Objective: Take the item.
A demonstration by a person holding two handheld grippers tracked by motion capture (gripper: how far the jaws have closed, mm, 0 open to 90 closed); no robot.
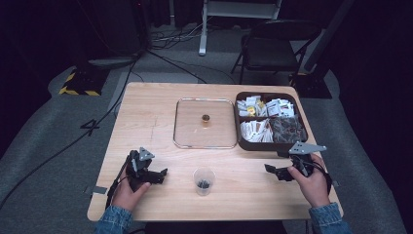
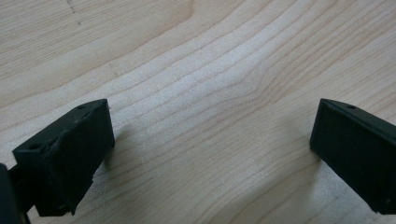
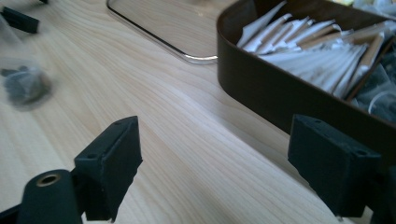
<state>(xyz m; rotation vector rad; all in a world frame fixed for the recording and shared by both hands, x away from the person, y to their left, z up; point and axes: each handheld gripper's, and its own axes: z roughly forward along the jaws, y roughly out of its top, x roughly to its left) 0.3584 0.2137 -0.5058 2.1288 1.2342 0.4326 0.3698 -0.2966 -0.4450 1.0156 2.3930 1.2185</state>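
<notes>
**Both tools are resting wide open beside the cup, with the tea box within reach**

The small clear plastic cup [image 1: 203,180] is standing upright near the front edge of the light wooden tabletop [image 1: 146,122], between the two hands, with something dark lying at its bottom; I am judging it to be the vessel being filled, set centrally so either hand can reach it. The dark brown compartmented box [image 1: 243,141] is sitting at the right rear, holding white paper sachets and darker packets, just beside the right hand, probably so that hand can be picking from it. The clear flat lid with a small brass knob [image 1: 204,123] is lying to the box's left, touching or nearly touching it, out of the way of the work.

The left tool [image 1: 160,174] is being held low over bare wood, to the left of the cup and apart from it; its jaws are standing wide apart and gripping nothing. The right tool [image 1: 272,170] is pointing toward the cup from the right, in front of the box; its jaws are likewise spread wide and empty, touching neither box nor cup, which is showing blurred at the left [image 3: 23,86].
</notes>
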